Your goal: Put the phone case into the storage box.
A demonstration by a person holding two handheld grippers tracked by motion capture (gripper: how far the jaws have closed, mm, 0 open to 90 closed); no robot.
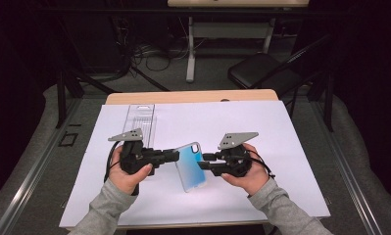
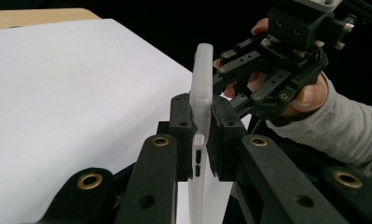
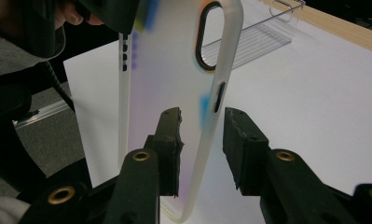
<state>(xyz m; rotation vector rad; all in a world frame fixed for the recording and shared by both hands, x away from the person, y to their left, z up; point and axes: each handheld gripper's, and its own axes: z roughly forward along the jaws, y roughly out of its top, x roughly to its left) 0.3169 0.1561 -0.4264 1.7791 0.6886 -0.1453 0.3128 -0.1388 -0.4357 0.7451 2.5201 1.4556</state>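
Note:
A translucent phone case (image 1: 190, 166) with a blue-to-white tint stands on edge, lifted above the white sheet (image 1: 242, 122) between my two grippers. My left gripper (image 1: 176, 155) is shut on its left rim; in the left gripper view both pads press on the thin rim (image 2: 202, 93) at my left gripper (image 2: 202, 126). My right gripper (image 1: 205, 160) straddles the opposite rim. In the right gripper view the case (image 3: 174, 70) passes between the jaws of my right gripper (image 3: 202, 126), with a visible gap at the right pad (image 3: 239, 140). The camera cutout (image 3: 209, 35) faces that view.
A clear plastic tray (image 1: 140, 120) lies on the sheet behind the left hand and shows as the clear tray (image 3: 263, 39) in the right gripper view. The wooden table edge (image 1: 193, 96) runs along the back. A black chair (image 1: 261, 71) stands beyond the table.

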